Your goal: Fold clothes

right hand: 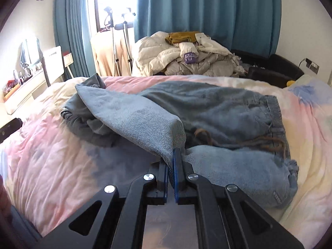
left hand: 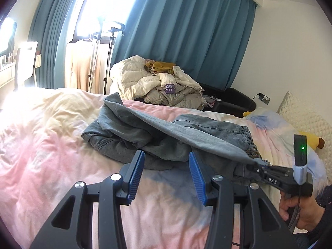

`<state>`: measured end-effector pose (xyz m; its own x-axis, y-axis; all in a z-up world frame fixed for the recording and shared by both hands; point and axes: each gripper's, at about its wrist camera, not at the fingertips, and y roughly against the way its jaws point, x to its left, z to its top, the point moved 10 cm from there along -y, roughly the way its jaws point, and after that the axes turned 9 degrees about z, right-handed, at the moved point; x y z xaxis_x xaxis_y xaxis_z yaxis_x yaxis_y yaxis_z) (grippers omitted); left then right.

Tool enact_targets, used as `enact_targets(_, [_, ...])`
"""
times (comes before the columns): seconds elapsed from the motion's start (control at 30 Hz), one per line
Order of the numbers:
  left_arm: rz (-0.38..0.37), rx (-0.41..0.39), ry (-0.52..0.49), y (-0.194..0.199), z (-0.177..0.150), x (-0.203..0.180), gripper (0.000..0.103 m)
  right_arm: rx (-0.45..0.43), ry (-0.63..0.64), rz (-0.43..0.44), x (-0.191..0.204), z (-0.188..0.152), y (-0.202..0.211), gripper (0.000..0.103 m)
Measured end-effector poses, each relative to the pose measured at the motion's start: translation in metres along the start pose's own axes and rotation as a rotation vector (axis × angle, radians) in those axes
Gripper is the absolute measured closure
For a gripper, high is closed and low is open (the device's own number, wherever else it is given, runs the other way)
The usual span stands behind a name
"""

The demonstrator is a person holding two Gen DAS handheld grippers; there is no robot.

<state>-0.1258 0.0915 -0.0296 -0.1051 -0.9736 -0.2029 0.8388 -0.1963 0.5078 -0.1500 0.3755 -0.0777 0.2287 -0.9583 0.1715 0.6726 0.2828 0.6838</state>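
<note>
Folding has only begun: my right tongs (right hand: 170,166) are closed on a leg hem of the light blue denim jeans (right hand: 207,108), lifting it off the pink quilted bed (right hand: 51,155); my left tongs (left hand: 167,172) stand open, empty. The grey sweatshirt (left hand: 116,128) lies crumpled.

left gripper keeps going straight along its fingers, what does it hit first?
Most likely the crumpled grey jeans, just beyond the open left gripper. Only bare duvet lies beneath the fingers. Depth is hard to judge through the fisheye.
</note>
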Motion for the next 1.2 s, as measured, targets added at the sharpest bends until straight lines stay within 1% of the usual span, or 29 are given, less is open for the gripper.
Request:
enact_targets(0.13, [-0.007, 0.053, 0.036, 0.002, -0.012, 0.002, 0.057, 0.138, -0.123, 0.074, 0.002, -0.035, -0.02, 0.099])
enact_targets(0.2, [-0.006, 0.085, 0.062, 0.001, -0.019, 0.005, 0.057, 0.168, -0.132, 0.079, 0.001, -0.042, -0.026, 0.098])
enact_targets(0.27, [0.001, 0.104, 0.082, 0.003, -0.025, 0.009, 0.057, 0.168, -0.162, 0.095, 0.001, -0.043, -0.024, 0.094])
enact_targets(0.3, [0.005, 0.106, 0.092, 0.004, -0.027, 0.011, 0.057, 0.147, -0.184, 0.104, 0.0, -0.041, -0.02, 0.094])
enact_targets(0.33, [0.008, 0.108, 0.102, 0.006, -0.028, 0.013, 0.057, 0.121, -0.215, 0.113, -0.003, -0.038, -0.014, 0.091])
enact_targets(0.37, [0.005, 0.108, 0.108, 0.008, -0.028, 0.015, 0.057, 0.094, -0.249, 0.123, -0.006, -0.035, -0.008, 0.084])
enact_targets(0.4, [0.004, 0.107, 0.114, 0.009, -0.028, 0.016, 0.057, 0.068, -0.283, 0.133, -0.009, -0.031, -0.002, 0.08])
enact_targets(0.43, [0.003, 0.106, 0.119, 0.011, -0.028, 0.016, 0.057, 0.041, -0.319, 0.127, -0.015, -0.03, 0.005, 0.073])
enact_targets(0.53, [-0.009, 0.105, 0.127, 0.014, -0.028, 0.016, 0.057, -0.044, -0.452, 0.107, -0.04, -0.026, 0.026, 0.071])
enact_targets(0.67, [-0.014, 0.1, 0.122, 0.017, -0.028, 0.015, 0.057, -0.22, -0.669, 0.051, -0.091, -0.025, 0.063, 0.071])
enact_targets(0.7, [-0.017, 0.102, 0.123, 0.017, -0.028, 0.015, 0.057, -0.271, -0.736, 0.043, -0.107, -0.027, 0.073, 0.07])
enact_targets(0.77, [-0.025, 0.11, 0.133, 0.017, -0.03, 0.014, 0.057, -0.341, -0.878, 0.007, -0.141, -0.04, 0.085, 0.065])
enact_targets(0.83, [-0.032, 0.123, 0.143, 0.016, -0.032, 0.014, 0.057, -0.367, -1.012, -0.023, -0.176, -0.06, 0.088, 0.065])
enact_targets(0.9, [-0.035, 0.13, 0.147, 0.015, -0.034, 0.012, 0.057, -0.373, -1.154, -0.044, -0.209, -0.085, 0.085, 0.064])
enact_targets(0.93, [-0.037, 0.133, 0.149, 0.014, -0.034, 0.012, 0.057, -0.378, -1.223, -0.048, -0.222, -0.098, 0.082, 0.058])
enact_targets(0.97, [-0.038, 0.136, 0.151, 0.013, -0.035, 0.011, 0.057, -0.379, -1.288, -0.041, -0.232, -0.108, 0.079, 0.048])
enact_targets(1.03, [-0.037, 0.145, 0.154, 0.011, -0.037, 0.01, 0.057, -0.386, -1.4, -0.016, -0.248, -0.126, 0.072, 0.041])
enact_targets(1.1, [-0.039, 0.152, 0.162, 0.008, -0.038, 0.01, 0.057, -0.407, -1.468, 0.008, -0.257, -0.132, 0.065, 0.036])
enact_targets(1.13, [-0.039, 0.155, 0.167, 0.006, -0.039, 0.01, 0.057, -0.406, -1.48, 0.025, -0.259, -0.131, 0.059, 0.032])
enact_targets(1.2, [-0.039, 0.164, 0.177, 0.002, -0.04, 0.011, 0.057, -0.398, -1.487, 0.056, -0.26, -0.125, 0.045, 0.03])
